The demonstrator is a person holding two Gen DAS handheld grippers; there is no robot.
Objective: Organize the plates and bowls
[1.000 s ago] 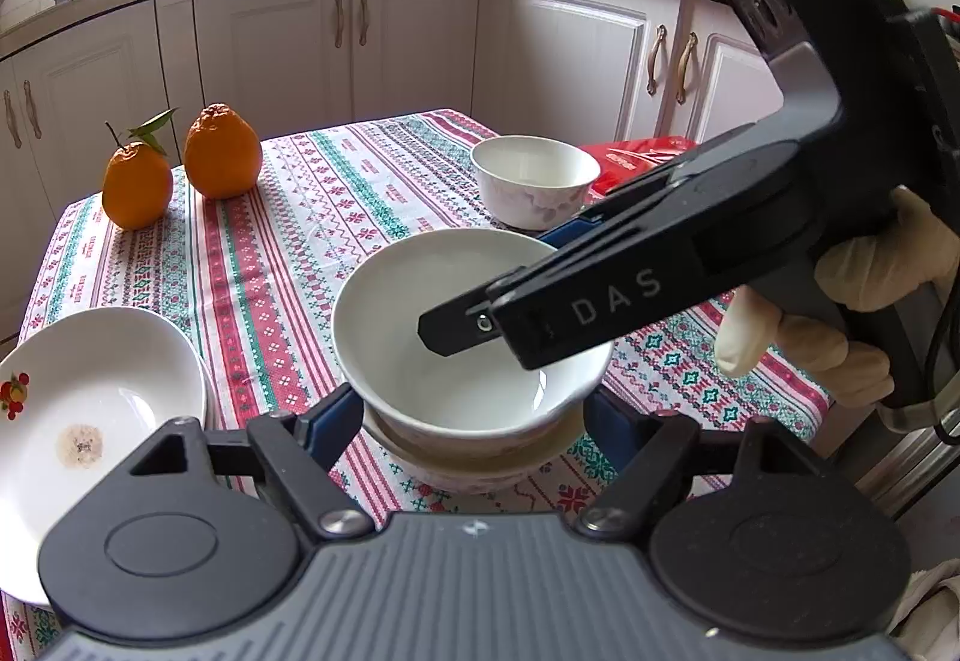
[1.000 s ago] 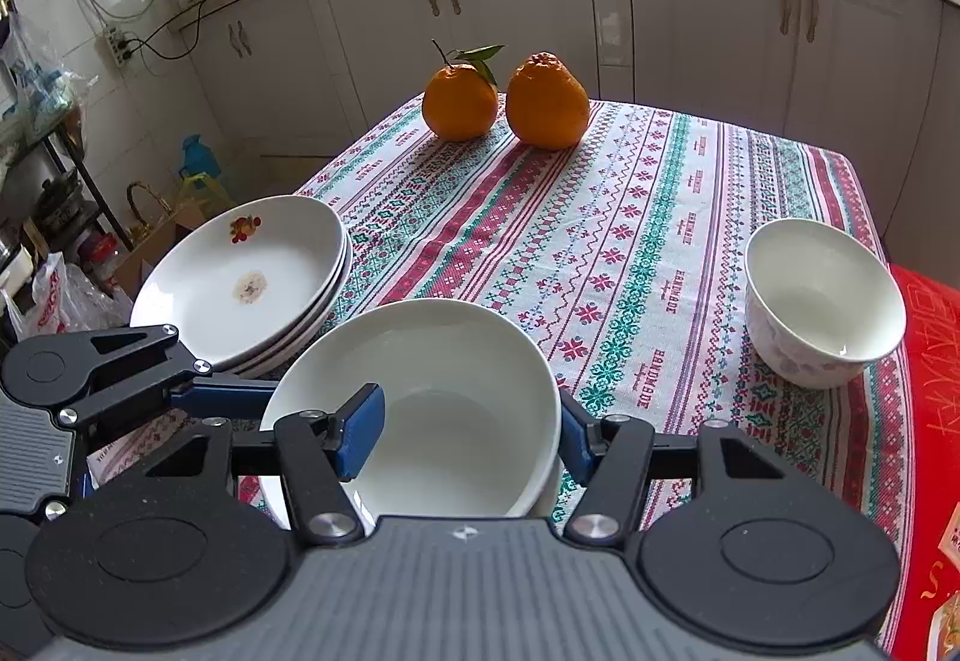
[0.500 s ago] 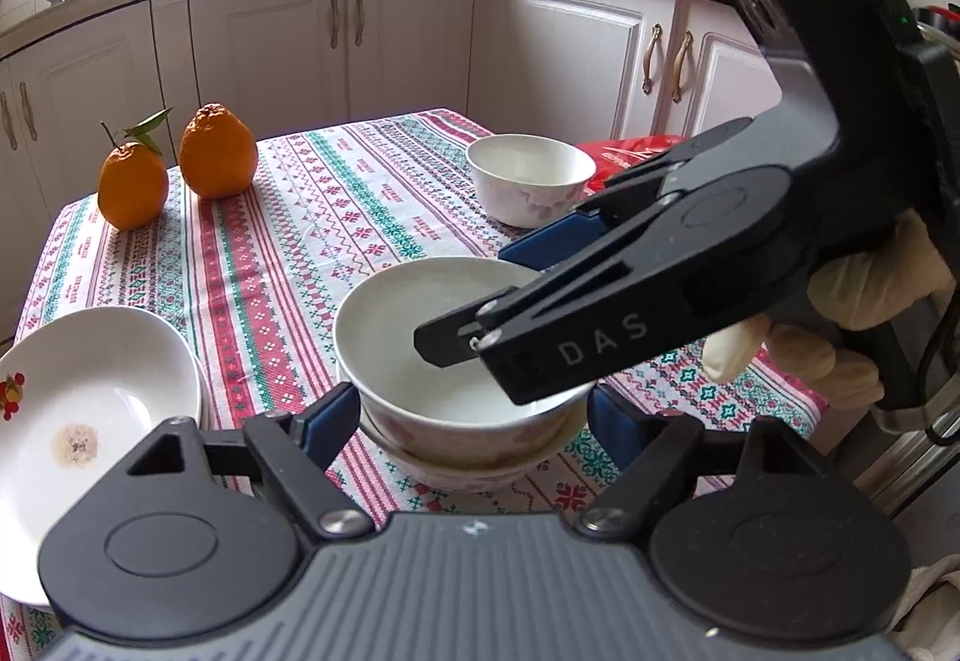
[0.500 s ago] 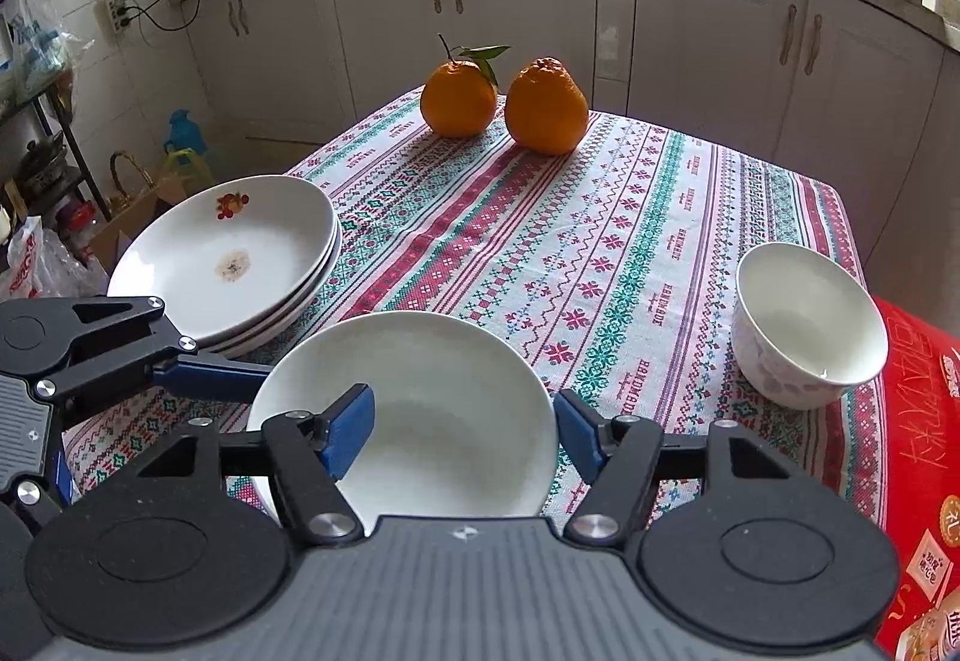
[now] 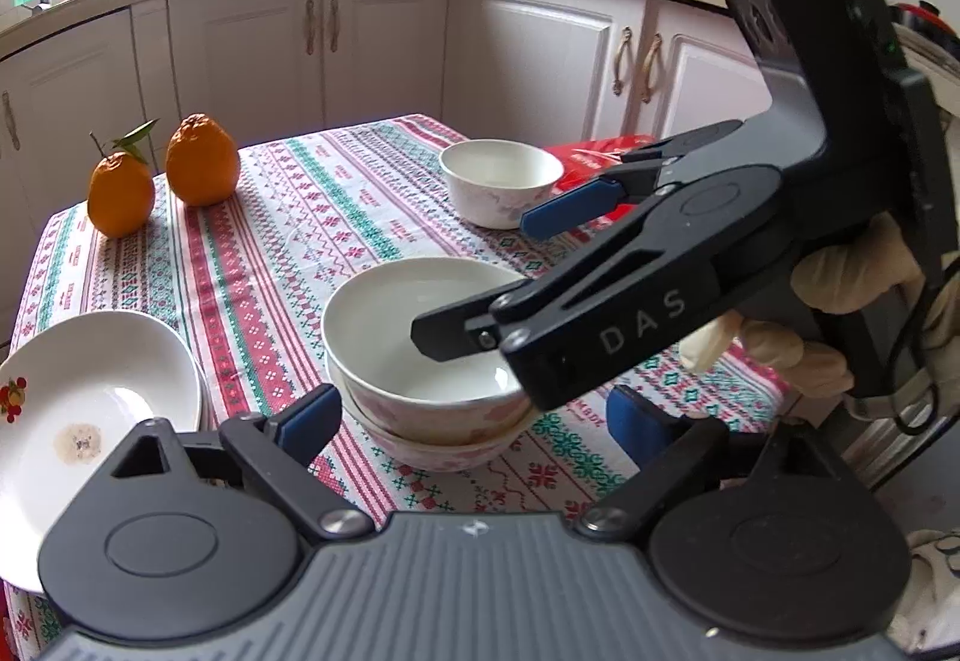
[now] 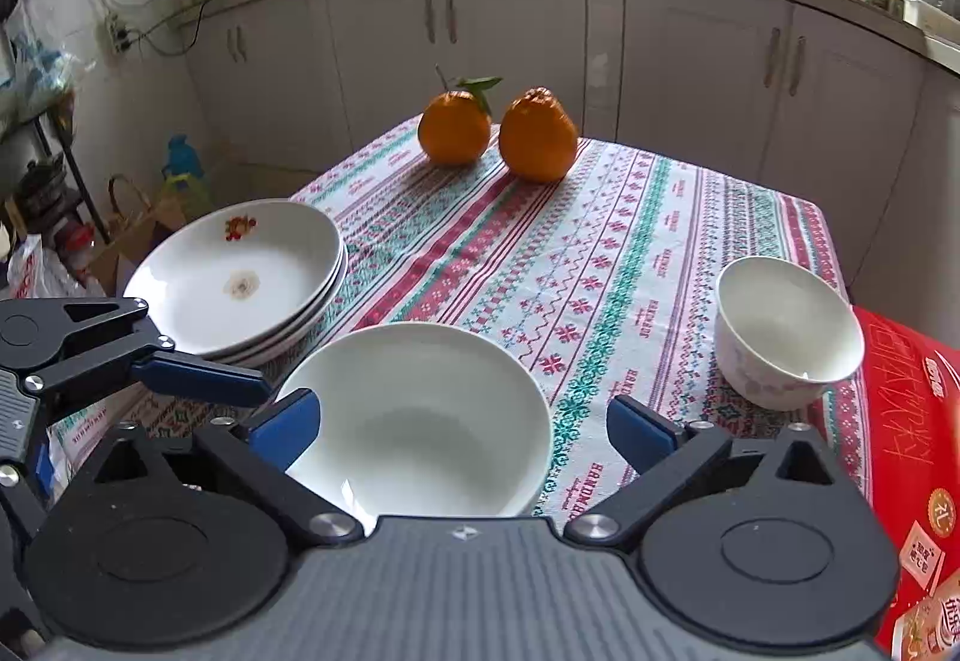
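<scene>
Two white bowls with pink flower prints are stacked (image 5: 420,361) on the patterned tablecloth near the table's front edge; the stack also shows in the right wrist view (image 6: 420,415). A third, smaller bowl (image 5: 501,181) (image 6: 783,331) stands alone to the right. A stack of white plates (image 5: 90,409) (image 6: 240,277) sits at the left. My left gripper (image 5: 474,415) is open, its fingers on either side of the stack. My right gripper (image 6: 462,424) is open and empty above and behind the stacked bowls; it also shows in the left wrist view (image 5: 498,283).
Two oranges (image 6: 498,132) stand at the far side of the table. A red printed package (image 6: 900,451) lies at the right edge beside the lone bowl. White kitchen cabinets (image 6: 690,60) surround the table.
My right gripper has opened wider and drawn up and back from the top bowl, which stays on the stack. My left gripper has pulled back a little.
</scene>
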